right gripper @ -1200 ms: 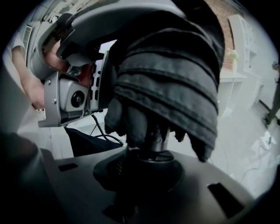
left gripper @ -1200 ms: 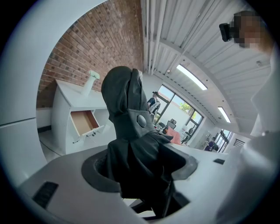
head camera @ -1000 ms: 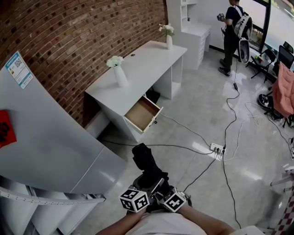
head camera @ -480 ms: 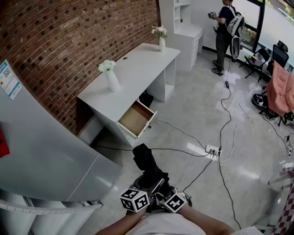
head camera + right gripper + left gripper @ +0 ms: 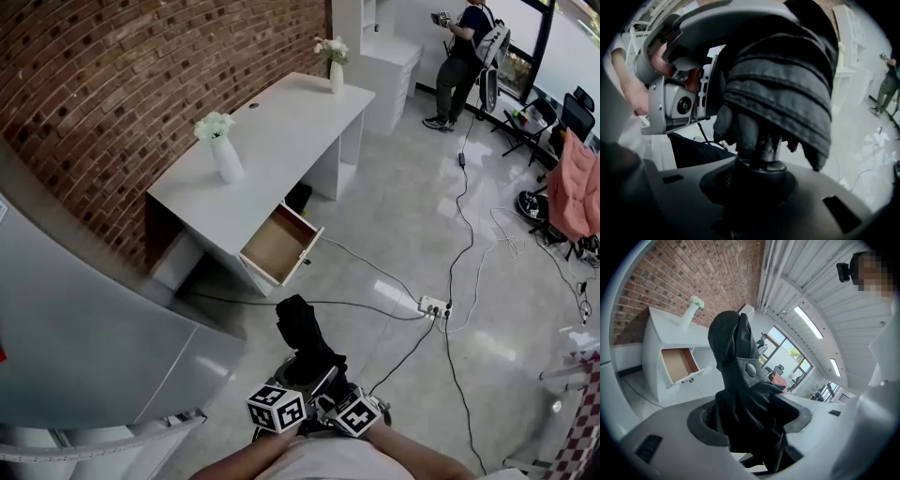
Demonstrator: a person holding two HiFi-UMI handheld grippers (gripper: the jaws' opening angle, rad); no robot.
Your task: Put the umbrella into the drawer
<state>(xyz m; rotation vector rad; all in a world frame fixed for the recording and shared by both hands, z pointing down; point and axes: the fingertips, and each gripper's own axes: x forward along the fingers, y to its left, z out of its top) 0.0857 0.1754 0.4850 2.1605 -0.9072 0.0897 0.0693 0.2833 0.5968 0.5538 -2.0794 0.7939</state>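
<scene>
A folded black umbrella [image 5: 305,339] is carried above the floor, held from both sides. My left gripper [image 5: 298,375] is shut on its fabric body, which fills the left gripper view [image 5: 736,357]. My right gripper [image 5: 330,380] is shut on the umbrella's lower end, with the bunched fabric [image 5: 787,79] just above its jaws. The open drawer [image 5: 279,246], brown inside and empty, sticks out of the white desk [image 5: 281,141] some way ahead of the umbrella. In the left gripper view the drawer [image 5: 677,364] shows to the umbrella's left.
Two white vases with flowers [image 5: 225,155] [image 5: 336,70] stand on the desk by the brick wall. A grey cabinet [image 5: 84,328] is close at the left. Cables and a power strip [image 5: 433,307] lie on the floor at the right. A person [image 5: 464,56] stands far back.
The desk and open drawer have slid slightly left and lower in the head view, and the grey cabinet has shifted. Both grippers keep the same hold on the umbrella.
</scene>
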